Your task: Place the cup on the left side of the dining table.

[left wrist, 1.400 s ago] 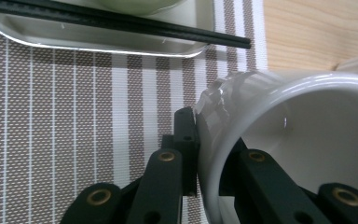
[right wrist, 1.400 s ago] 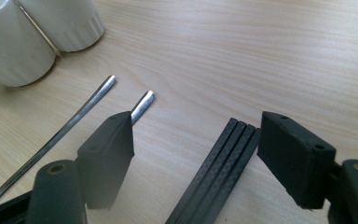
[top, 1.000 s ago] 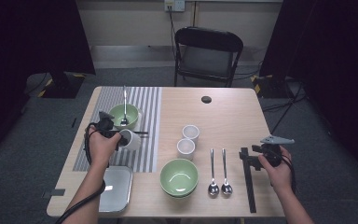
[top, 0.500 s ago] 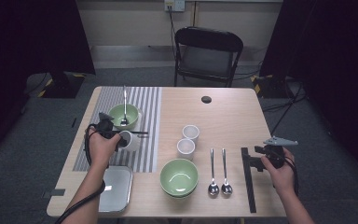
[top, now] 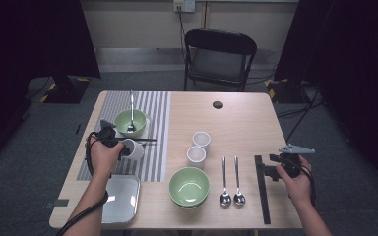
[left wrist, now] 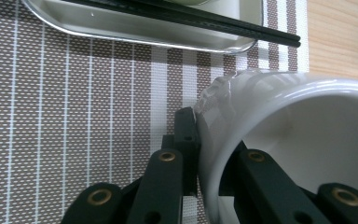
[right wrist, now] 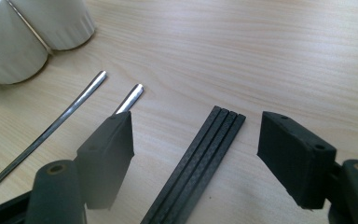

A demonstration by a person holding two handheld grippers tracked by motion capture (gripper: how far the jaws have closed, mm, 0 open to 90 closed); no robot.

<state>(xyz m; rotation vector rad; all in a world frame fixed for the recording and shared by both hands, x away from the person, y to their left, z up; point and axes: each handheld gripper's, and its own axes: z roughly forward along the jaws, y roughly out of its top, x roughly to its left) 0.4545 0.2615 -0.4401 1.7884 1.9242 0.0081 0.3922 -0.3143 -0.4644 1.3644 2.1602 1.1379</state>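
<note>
My left gripper (left wrist: 214,140) is shut on the rim of a white cup (left wrist: 284,140), one jaw outside the wall and one inside. In the high view the left gripper (top: 123,146) holds this cup (top: 135,149) over the striped placemat (top: 152,113), just in front of a green bowl (top: 128,123) with a spoon in it. At the table's right, my right gripper (top: 271,168) is open. Its jaws straddle the far end of the black chopsticks (right wrist: 191,172) lying on the wood, without touching them; in the high view the chopsticks (top: 262,189) lie lengthwise beside that hand.
Two white cups (top: 201,140) (top: 196,156) stand mid-table, with a second green bowl (top: 189,187) in front of them. Two spoons (top: 225,182) (top: 237,182) lie left of the chopsticks. A steel tray (top: 123,196) sits at the front left corner. A black chair (top: 219,59) stands behind the table.
</note>
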